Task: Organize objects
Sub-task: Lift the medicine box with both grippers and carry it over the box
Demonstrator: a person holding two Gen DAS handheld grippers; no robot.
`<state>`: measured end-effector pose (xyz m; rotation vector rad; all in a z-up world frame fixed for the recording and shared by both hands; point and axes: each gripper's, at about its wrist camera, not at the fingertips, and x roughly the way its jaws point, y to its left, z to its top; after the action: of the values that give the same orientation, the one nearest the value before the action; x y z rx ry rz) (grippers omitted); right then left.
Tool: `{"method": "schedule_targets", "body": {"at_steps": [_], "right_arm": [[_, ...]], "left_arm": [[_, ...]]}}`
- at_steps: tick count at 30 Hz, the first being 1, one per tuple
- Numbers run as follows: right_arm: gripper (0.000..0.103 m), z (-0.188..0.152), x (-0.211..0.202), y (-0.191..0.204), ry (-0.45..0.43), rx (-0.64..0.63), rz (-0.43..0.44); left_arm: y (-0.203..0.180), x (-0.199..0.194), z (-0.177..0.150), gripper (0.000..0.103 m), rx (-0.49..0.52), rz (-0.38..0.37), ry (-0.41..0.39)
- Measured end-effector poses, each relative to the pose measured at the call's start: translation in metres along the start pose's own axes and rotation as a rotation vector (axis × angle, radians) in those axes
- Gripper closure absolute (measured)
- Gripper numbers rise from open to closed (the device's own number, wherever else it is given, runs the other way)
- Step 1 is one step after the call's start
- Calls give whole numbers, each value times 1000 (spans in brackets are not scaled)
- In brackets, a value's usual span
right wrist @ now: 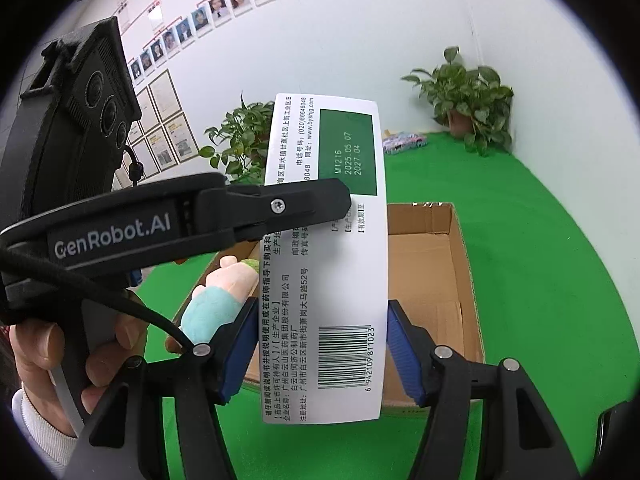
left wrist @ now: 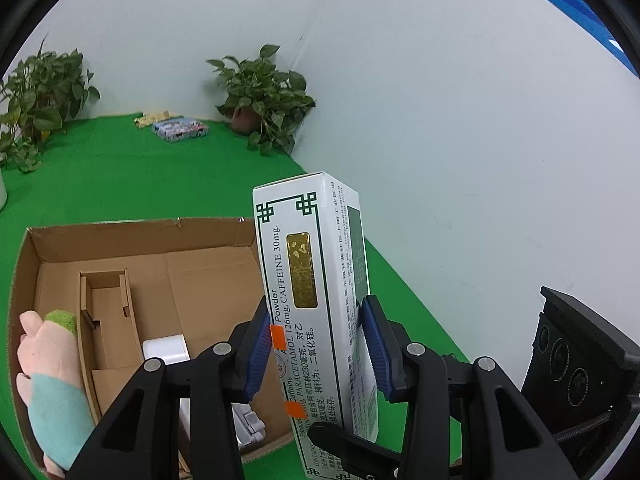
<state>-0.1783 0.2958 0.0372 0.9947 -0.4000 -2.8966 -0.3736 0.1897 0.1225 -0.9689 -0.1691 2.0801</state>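
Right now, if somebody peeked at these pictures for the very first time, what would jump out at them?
First, the tall white medicine carton with green trim, held up in the air, pinched between the blue pads of both the left hand-held gripper and the right hand-held gripper. Below it sits an open brown cardboard box on the bright green table cover, with a pink and teal plush toy at the box's left edge.

The right half of the cardboard box is left open and can be entered from above. Its left side is blocked by a plush toy and a cardboard insert. Passage right of the box is limited by the white wall; the far corner is occupied by a potted plant.
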Motion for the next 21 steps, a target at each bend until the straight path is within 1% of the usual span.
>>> {"method": "schedule_targets", "body": {"at_steps": [5, 11, 15, 21], "right_arm": [[42, 2, 31, -19, 74, 26, 18], [42, 1, 77, -52, 189, 86, 61], [42, -5, 105, -71, 245, 111, 50], [42, -16, 132, -87, 325, 131, 37]], "left_arm": [[28, 44, 4, 63, -49, 17, 67], [68, 103, -11, 64, -117, 8, 157], [88, 140, -21, 65, -159, 4, 214], [113, 182, -38, 64, -227, -7, 282]]}}
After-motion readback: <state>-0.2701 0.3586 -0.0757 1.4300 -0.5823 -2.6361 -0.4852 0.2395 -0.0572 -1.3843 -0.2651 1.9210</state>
